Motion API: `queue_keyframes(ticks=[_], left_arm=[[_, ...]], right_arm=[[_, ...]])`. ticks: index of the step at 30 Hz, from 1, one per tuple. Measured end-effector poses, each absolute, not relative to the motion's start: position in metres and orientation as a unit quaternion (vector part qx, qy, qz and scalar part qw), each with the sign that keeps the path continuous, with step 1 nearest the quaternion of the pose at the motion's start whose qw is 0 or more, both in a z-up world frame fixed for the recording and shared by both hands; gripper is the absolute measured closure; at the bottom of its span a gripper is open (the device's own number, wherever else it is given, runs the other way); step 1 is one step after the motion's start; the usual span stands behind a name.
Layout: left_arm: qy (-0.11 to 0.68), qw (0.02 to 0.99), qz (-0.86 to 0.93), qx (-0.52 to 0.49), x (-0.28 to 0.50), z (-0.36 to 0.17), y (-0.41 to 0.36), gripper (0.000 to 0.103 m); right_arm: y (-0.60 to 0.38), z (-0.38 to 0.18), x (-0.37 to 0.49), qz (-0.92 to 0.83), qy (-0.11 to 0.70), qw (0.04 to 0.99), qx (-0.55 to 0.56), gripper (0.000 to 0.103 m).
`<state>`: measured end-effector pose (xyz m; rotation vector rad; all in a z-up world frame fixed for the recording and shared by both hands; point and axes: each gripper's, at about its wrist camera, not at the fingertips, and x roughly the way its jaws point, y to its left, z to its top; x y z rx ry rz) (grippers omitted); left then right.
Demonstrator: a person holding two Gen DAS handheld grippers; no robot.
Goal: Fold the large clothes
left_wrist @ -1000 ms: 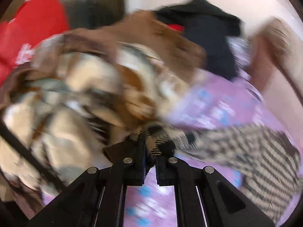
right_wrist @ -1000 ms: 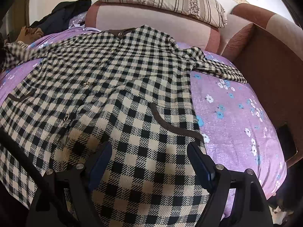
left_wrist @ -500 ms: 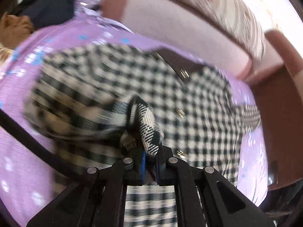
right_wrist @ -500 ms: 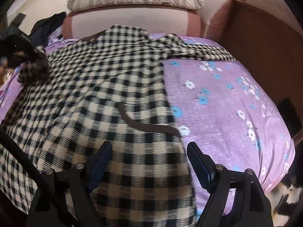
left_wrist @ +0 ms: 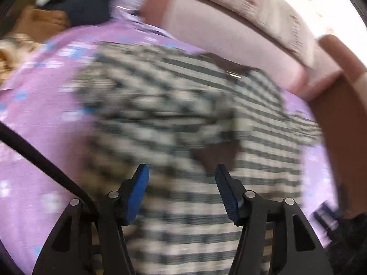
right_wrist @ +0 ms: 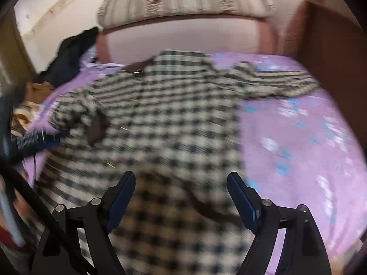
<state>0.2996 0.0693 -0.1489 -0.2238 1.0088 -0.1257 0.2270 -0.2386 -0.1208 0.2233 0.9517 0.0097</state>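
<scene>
A black-and-cream checked shirt lies spread on a purple flowered bedsheet. Its left sleeve is folded in over the chest, its brown cuff lying on the body. The other sleeve stretches out to the right. In the left wrist view the shirt is blurred, with the cuff just ahead of the fingers. My left gripper is open and empty above the shirt. It also shows at the left edge of the right wrist view. My right gripper is open and empty over the shirt's lower part.
A pink headboard cushion and a striped pillow stand at the back. A brown wooden bed side runs along the right. A dark garment and tan clothes are piled at the back left.
My left gripper carried the left sleeve across onto the shirt's chest, then opened and let it go. My right gripper stayed open and shifted over the shirt.
</scene>
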Motion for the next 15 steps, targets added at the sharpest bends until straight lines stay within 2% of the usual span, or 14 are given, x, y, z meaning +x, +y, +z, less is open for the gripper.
queue_keyframes(ticks=[6,13,14,15], left_arm=[[0.45,0.89,0.063,-0.049,0.296,-0.162,0.127,0.044],[0.463,0.875,0.033,-0.137,0.315,-0.171,0.162,0.044],[0.461,0.875,0.034,-0.143,0.317,-0.172,0.167,0.044],[0.459,0.876,0.035,-0.145,0.317,-0.171,0.169,0.044]], right_arm=[[-0.181,-0.146,0.312,0.106,0.485,0.854,0.156,0.017],[-0.114,-0.172,0.353,0.127,0.503,0.848,0.109,0.017],[-0.108,-0.177,0.357,0.124,0.507,0.847,0.098,0.021],[-0.104,-0.18,0.362,0.125,0.511,0.845,0.093,0.044]])
